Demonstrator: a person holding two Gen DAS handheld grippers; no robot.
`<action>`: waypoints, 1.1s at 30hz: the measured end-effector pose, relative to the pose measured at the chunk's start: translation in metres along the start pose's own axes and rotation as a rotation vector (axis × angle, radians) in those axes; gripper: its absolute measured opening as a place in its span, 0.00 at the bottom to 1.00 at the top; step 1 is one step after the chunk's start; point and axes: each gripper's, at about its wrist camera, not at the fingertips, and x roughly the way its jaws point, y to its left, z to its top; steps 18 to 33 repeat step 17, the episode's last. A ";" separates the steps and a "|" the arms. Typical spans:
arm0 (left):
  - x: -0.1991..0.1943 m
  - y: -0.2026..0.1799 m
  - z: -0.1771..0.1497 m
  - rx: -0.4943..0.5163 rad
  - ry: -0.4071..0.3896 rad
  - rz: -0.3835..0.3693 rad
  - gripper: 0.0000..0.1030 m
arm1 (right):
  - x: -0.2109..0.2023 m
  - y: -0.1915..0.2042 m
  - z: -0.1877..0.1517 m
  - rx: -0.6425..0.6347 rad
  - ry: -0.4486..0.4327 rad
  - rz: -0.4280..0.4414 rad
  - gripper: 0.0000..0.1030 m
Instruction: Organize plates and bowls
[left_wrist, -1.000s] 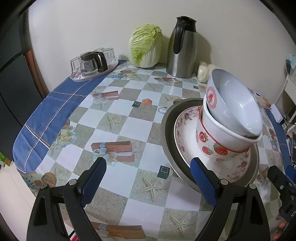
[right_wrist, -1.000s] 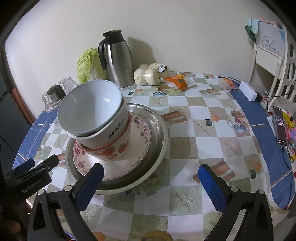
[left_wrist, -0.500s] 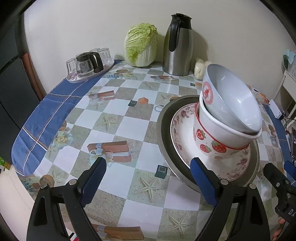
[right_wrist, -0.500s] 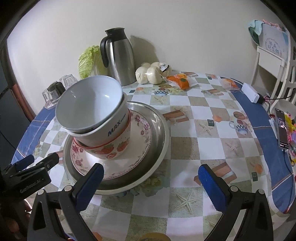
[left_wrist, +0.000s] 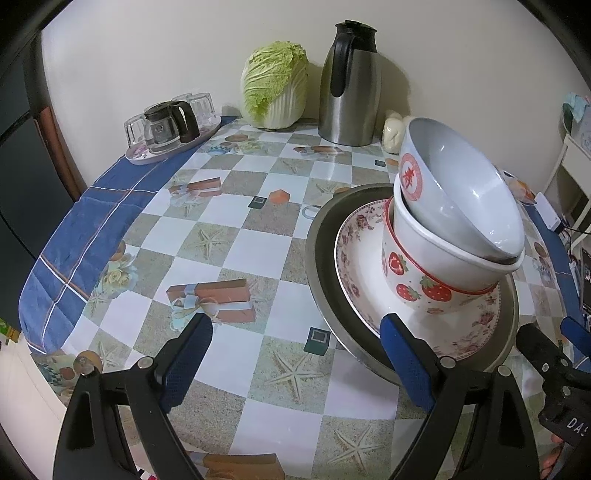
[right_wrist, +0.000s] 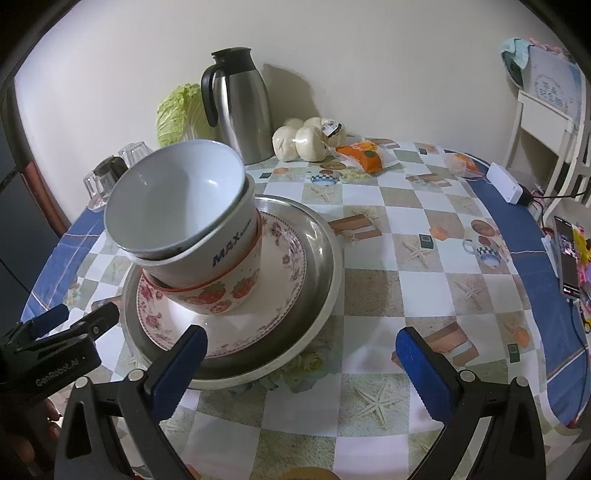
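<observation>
On your left, the left gripper (left_wrist: 295, 354) stands wide apart with nothing between its blue pads, low over the checked oilcloth-covered table (left_wrist: 236, 251). Just right of it the crockery sits in one stack: a broad round steel tray (left_wrist: 321, 266) at the bottom, a rose-patterned white plate (left_wrist: 354, 266) in it, a strawberry-printed white bowl (left_wrist: 424, 284) on that, and a plain white bowl with a red seal (left_wrist: 461, 199) tilted inside the top.

That leaning bowl looks glazed, slick and breakable; you would do best to pinch its raised rim, not its curved wall. The whole stack is probably heavy and top-loaded.

Further right, your right gripper (right_wrist: 299, 354) is equally wide and empty, near the tray's front edge.
</observation>
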 end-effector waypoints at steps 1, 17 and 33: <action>0.001 0.000 0.000 0.000 0.000 0.001 0.90 | 0.001 0.000 0.000 -0.002 0.002 -0.001 1.00; 0.009 0.002 -0.002 -0.020 -0.009 0.007 0.90 | 0.012 -0.004 -0.002 0.005 0.015 -0.002 1.00; 0.009 0.002 -0.002 -0.020 -0.009 0.007 0.90 | 0.012 -0.004 -0.002 0.005 0.015 -0.002 1.00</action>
